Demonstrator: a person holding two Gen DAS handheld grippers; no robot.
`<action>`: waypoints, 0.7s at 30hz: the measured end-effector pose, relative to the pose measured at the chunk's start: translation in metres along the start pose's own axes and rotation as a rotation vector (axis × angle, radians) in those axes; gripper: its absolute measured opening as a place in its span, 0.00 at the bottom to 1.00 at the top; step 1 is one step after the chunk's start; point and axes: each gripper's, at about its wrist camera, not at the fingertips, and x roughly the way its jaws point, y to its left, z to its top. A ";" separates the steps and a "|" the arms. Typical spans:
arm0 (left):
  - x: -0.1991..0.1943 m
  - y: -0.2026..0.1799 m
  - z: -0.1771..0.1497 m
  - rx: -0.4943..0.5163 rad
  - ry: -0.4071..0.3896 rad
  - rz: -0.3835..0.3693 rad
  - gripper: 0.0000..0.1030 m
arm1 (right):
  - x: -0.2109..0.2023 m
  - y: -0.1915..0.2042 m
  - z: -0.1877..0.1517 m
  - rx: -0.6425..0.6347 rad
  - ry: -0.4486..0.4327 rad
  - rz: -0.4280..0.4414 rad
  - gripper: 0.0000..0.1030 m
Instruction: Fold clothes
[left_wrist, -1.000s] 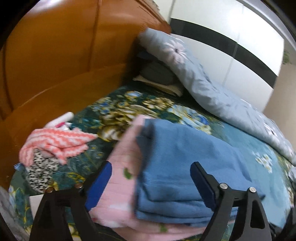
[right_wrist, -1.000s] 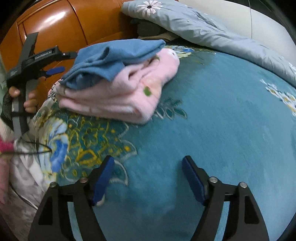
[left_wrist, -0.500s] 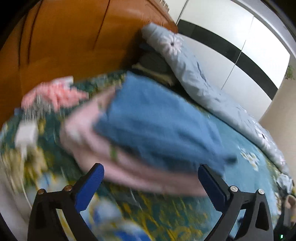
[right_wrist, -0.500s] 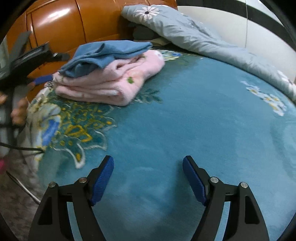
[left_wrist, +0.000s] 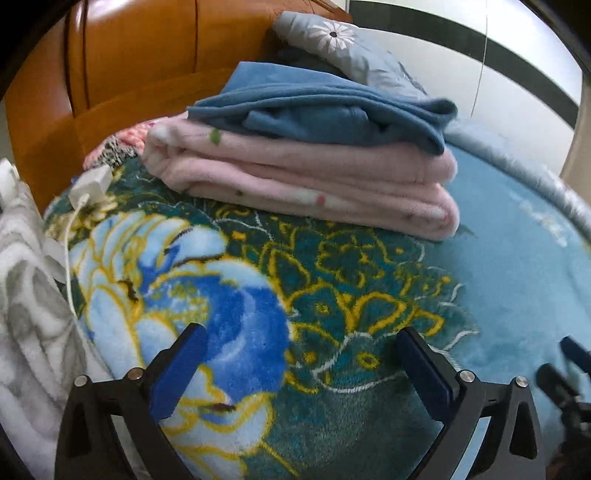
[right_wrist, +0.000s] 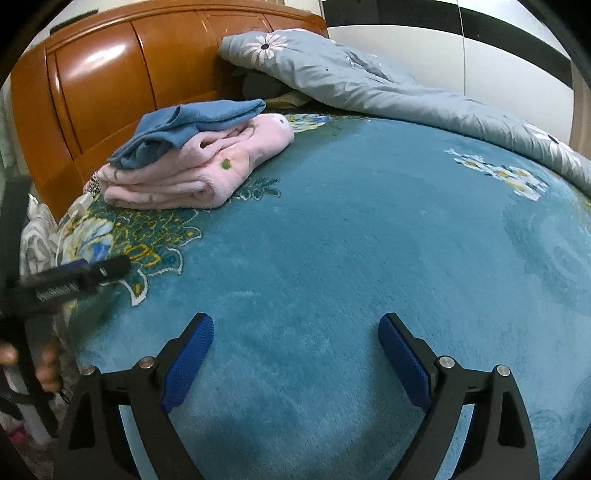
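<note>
Left gripper (left_wrist: 301, 363) backed off the blue garment (left_wrist: 325, 107), now stacked at 12 o'clock on the pink garment (left_wrist: 306, 177); both grippers released, right gripper (right_wrist: 295, 350) idle. Stack done.

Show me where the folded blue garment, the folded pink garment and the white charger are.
folded blue garment (left_wrist: 314, 110), left wrist view, on its front folded layers.
folded pink garment (left_wrist: 295, 177), left wrist view, on its stacked front edge.
white charger (left_wrist: 90, 184), left wrist view, on the plug body.
</note>
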 end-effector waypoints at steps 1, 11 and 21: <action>0.000 -0.001 -0.001 -0.010 -0.008 0.012 1.00 | -0.001 -0.001 -0.001 0.004 -0.005 0.005 0.90; -0.004 -0.014 -0.019 -0.048 -0.093 0.095 1.00 | -0.003 -0.002 -0.004 0.011 -0.016 0.020 0.95; -0.009 -0.022 -0.024 -0.063 -0.140 0.135 1.00 | -0.002 -0.002 -0.005 0.009 -0.016 0.025 0.96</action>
